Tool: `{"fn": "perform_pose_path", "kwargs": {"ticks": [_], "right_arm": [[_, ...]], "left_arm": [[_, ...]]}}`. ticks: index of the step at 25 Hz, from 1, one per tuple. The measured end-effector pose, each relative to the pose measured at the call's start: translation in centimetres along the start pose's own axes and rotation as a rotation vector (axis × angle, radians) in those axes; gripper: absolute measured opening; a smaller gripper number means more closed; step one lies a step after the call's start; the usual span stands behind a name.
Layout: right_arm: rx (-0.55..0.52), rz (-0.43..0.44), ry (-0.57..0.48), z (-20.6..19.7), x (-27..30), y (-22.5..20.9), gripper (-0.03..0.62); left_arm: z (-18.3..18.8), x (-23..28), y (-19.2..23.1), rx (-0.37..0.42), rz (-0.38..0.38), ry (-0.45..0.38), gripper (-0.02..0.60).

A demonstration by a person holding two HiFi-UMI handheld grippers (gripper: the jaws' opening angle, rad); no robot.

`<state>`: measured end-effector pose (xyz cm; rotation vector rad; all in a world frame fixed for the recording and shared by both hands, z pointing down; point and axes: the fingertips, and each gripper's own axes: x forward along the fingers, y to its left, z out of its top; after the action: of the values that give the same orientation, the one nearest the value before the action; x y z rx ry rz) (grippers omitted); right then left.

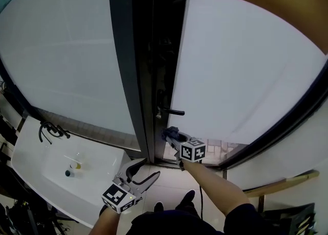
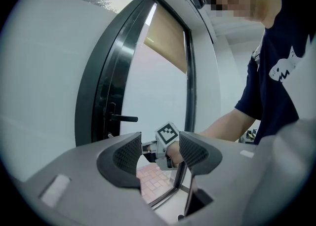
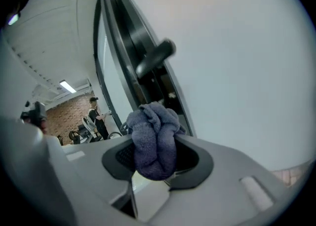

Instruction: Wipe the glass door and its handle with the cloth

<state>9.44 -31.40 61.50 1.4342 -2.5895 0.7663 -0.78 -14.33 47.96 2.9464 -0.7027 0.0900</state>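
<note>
Head view. Right tongs (image 1: 172, 137) clamped on the cloth (image 1: 169, 133), just below the handle (image 1: 173, 112), at the left edge of the door (image 1: 246, 70). Left tongs (image 1: 142, 173) hang low and near, well apart from the door. Sink (image 1: 31, 159) at left; two small items (image 1: 72, 170) lie in its basin, too small to name.

Left gripper view. Tongs apart, nothing between them. The right gripper's marker cube (image 2: 168, 133) shows through the gap, with the handle beyond at left.

Right gripper view. Cloth bunched between the jaws, the wad sticking out past the tips. Handle above and farther off; contact not seen.

Judgement: handle wipe next. Lift the wad onto the lever, run along its length, and let only the cloth touch, not the jaw tips. Grip firm.
</note>
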Motion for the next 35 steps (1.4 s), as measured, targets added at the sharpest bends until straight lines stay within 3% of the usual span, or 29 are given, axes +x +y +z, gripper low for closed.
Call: {"fn": "perform_pose_path", "kwargs": {"ticks": [10,15,20,26,35], "right_arm": [[-0.218,0.005,-0.230,6.1,-18.0,6.6,0.152],[-0.216,-0.066,-0.321,6.7,-26.0,7.2,0.152],[-0.162,-0.083,-0.386,5.8,-32.3,7.9,0.153],[-0.223,-0.112,-0.390,3.2,-39.2,10.3,0.153],[-0.245,-0.089,-0.408,-1.8,-46.2,15.9,0.152]], "left_arm": [[0.8,1.3,-2.3,0.028,-0.139,-0.016,0.238],[1.8,2.0,-4.4,0.041,-0.174,-0.016,0.238],[1.9,1.6,-7.3,0.049,-0.178,-0.025,0.238],[2.6,0.5,-13.0,0.062,-0.173,-0.021,0.238],[1.4,-3.7,-22.0,0.084,-0.190,-0.003,0.238]]}}
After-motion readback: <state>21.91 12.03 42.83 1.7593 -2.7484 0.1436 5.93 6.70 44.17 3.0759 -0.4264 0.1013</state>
